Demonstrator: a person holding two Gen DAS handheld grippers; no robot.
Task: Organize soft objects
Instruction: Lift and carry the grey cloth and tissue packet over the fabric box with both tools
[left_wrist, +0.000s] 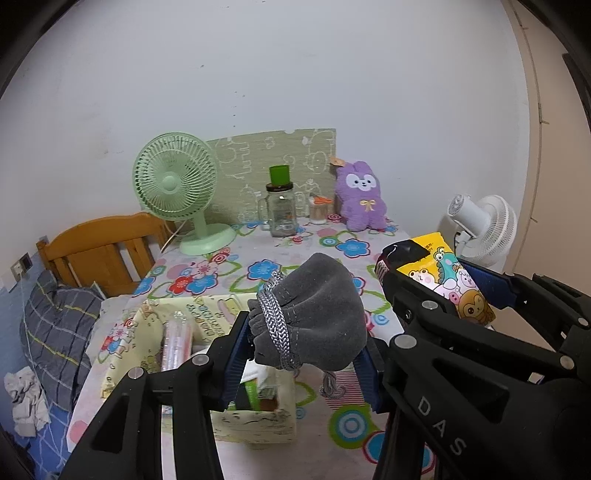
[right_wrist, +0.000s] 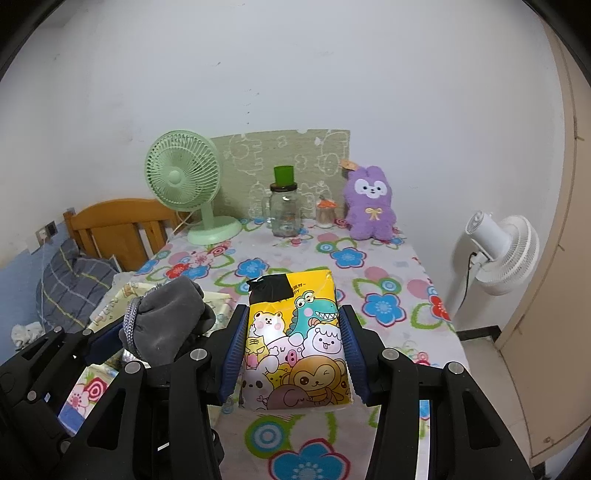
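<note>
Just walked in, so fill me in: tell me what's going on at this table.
A person is sorting soft things with two handheld grippers. The left gripper is clamped on a grey pouch, held over an open box. The right gripper grips a yellow cartoon pack above the floral tablecloth.

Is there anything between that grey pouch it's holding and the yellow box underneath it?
Nothing visible blocks the way. The left gripper holds the grey pouch just above the open yellow box. The box already holds a clear tube at its left side and some packets, which crowd the space but do not cover the opening.
</note>
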